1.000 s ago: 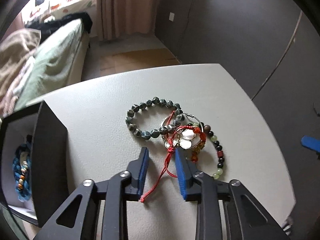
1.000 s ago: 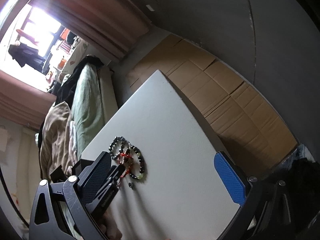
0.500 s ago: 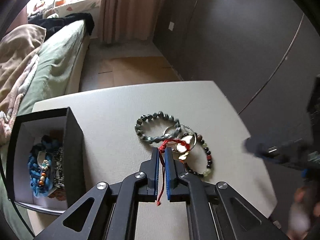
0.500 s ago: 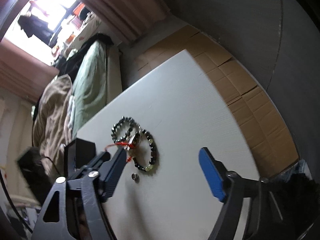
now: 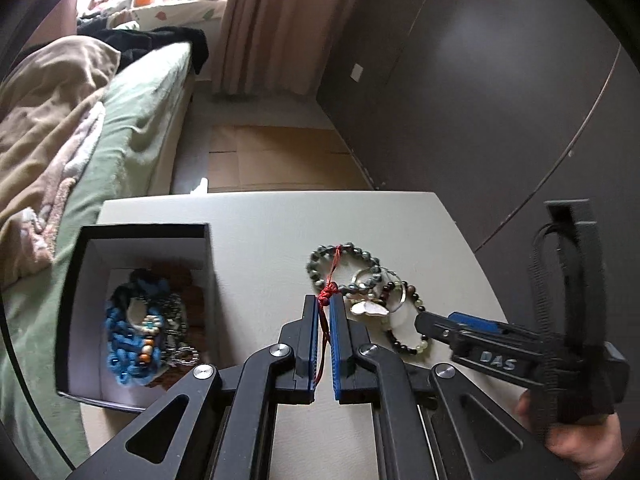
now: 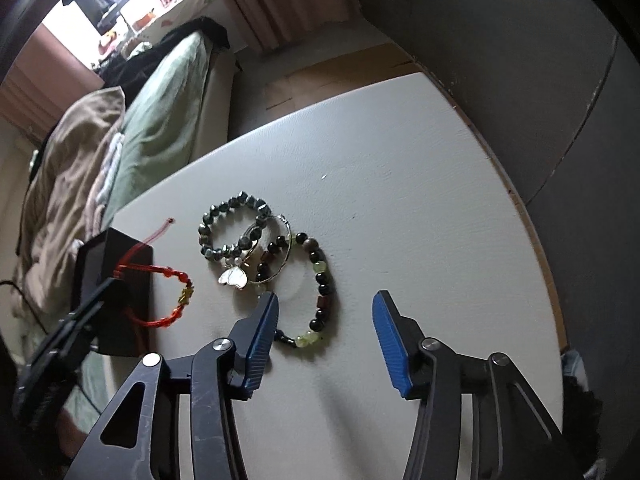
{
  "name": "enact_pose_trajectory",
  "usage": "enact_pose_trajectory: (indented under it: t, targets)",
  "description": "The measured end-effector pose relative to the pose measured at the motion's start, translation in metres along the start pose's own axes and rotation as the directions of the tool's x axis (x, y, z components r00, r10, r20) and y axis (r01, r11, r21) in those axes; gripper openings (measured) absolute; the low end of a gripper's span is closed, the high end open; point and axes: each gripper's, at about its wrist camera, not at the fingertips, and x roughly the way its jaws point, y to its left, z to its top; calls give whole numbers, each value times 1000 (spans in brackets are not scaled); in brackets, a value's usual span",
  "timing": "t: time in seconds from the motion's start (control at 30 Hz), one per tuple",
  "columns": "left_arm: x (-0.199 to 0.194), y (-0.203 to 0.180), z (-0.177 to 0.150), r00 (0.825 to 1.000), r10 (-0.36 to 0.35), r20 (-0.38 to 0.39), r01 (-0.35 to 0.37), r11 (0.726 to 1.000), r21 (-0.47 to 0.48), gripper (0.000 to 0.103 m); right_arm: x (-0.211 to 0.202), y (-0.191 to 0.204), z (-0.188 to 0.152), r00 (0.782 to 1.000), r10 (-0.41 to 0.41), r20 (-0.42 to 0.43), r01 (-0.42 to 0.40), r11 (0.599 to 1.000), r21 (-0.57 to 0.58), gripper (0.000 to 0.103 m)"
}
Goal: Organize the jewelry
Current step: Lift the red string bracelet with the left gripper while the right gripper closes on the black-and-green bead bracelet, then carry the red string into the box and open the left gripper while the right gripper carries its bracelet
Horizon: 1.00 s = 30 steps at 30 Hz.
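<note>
**Left tongs clamped on red cord bracelet, right tongs half open over the bead pile**

Left gripper (image 5: 325,304): jaws nearly together, pinching the red cord bracelet (image 6: 168,300) at its knot. In the right wrist view the cord loop hangs clear of the table (image 6: 400,168), with a small gold charm on it, just in front of the black box (image 5: 140,232). One loose cord tail sticks up past the box corner.

Right gripper (image 6: 325,304): jaws have just been closing, now about halfway. Pads touch nothing. The multicolour bead bracelet (image 6: 320,292) (dark, reddish and pale green beads) lies on the table between and just beyond the fingertips.

Remaining pile on the white table, all touching or overlapping:
- grey-green bead bracelet (image 6: 228,228), farthest from the grippers
- thin silver bangle (image 6: 280,256) across it, with a white butterfly charm (image 6: 233,278)
- multicolour bead bracelet, nearest the right tongs

Box: open top, sits at the table's left edge, well apart from the pile. It already holds a blue braided piece (image 5: 128,332) and other jewelry, too tangled to identify.

A hand (image 5: 576,440) grips the right tool's handle at lower right of the left wrist view.
</note>
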Motion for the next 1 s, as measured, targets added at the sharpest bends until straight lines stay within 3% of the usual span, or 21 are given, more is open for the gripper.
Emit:
enact_pose_trajectory:
  t: [0.17, 0.27, 0.33, 0.37, 0.5, 0.73, 1.0]
  targets:
    - [-7, 10, 0, 999, 32, 12, -31, 999, -17, 5, 9, 15, -1, 995, -104, 10, 105, 993, -59, 42]
    - [-11, 14, 0, 999, 35, 20, -35, 999, -28, 5, 11, 23, -4, 988, -150, 23, 152, 983, -107, 29]
    - [-14, 15, -2, 999, 36, 26, -35, 999, -29, 5, 10, 25, -6, 985, -173, 27, 175, 975, -134, 11]
    - [-16, 15, -3, 999, 36, 29, -35, 999, -29, 5, 9, 25, -7, 985, -170, 24, 172, 975, -140, 10]
    - [-23, 16, -6, 999, 37, 37, -36, 999, -30, 5, 1, 8, -9, 996, -92, -4, 91, 993, -75, 10]
    - [-41, 20, -11, 998, 34, 60, -32, 999, -39, 5, -32, -3, -14, 998, 11, 67, -11, 1000, -4, 10]
    - [-71, 31, -6, 991, 23, 129, -12, 997, -79, 5, -69, -7, -17, 968, 181, 171, -190, 981, 35, 10]
